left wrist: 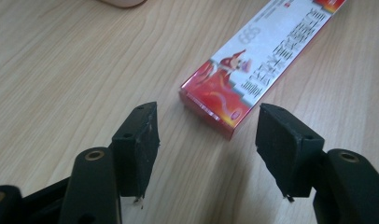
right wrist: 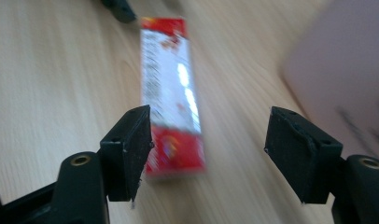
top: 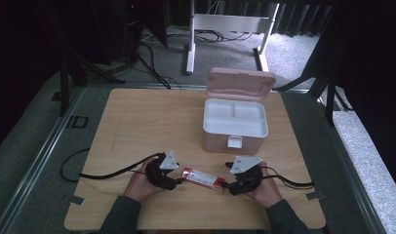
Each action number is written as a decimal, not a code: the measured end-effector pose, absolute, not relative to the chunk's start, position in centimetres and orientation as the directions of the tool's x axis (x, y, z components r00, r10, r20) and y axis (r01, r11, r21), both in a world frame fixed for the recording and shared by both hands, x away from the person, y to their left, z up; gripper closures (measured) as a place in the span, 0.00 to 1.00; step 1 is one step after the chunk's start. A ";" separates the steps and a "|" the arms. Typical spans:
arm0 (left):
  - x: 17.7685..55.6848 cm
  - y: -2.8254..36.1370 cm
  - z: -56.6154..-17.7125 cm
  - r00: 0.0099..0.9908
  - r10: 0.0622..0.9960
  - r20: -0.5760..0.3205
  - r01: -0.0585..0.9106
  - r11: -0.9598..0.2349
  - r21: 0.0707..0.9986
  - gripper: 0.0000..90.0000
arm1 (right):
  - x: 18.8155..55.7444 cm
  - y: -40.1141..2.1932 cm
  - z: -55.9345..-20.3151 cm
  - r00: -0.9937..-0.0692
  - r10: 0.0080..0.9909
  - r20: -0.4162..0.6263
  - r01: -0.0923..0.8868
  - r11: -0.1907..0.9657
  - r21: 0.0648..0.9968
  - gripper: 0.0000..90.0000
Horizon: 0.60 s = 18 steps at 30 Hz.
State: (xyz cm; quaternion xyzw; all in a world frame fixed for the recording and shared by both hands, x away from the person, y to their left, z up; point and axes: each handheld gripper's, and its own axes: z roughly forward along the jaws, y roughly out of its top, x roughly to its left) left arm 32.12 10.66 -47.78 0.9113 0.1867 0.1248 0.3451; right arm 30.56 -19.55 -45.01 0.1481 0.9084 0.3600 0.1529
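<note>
Wooden table (top: pixel 137 117), both tools' jaws parted, empty, at opposite ends of red-and-white box (top: pixel 202 177)

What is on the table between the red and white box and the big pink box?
Nothing: in the high view, bare wooden table lies between the red and white box and the open pink box.

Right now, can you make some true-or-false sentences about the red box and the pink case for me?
1. The red and white carton lies flat on the wooden table. True.
2. The pink storage case has its lid shut. False: the lid stands open.
3. The left gripper squeezes the carton. False: its jaws are open, the carton just beyond them.
4. The right gripper is open. True.
5. The carton is inside the case. False: it lies on the table.
</note>
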 end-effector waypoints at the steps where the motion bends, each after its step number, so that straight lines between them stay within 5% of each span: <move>1: 32.1 10.9 -47.8 0.898 0.429 0.098 0.255 -0.689 0.679 0.44 | 30.5 -18.9 -45.2 -0.915 0.370 -0.161 0.159 0.697 0.700 0.35; 18: 31.3 13.0 -47.3 0.859 0.496 0.122 0.265 -0.637 0.724 0.46 | 32.2 -14.7 -47.8 -0.944 0.318 -0.085 0.192 0.743 0.640 0.56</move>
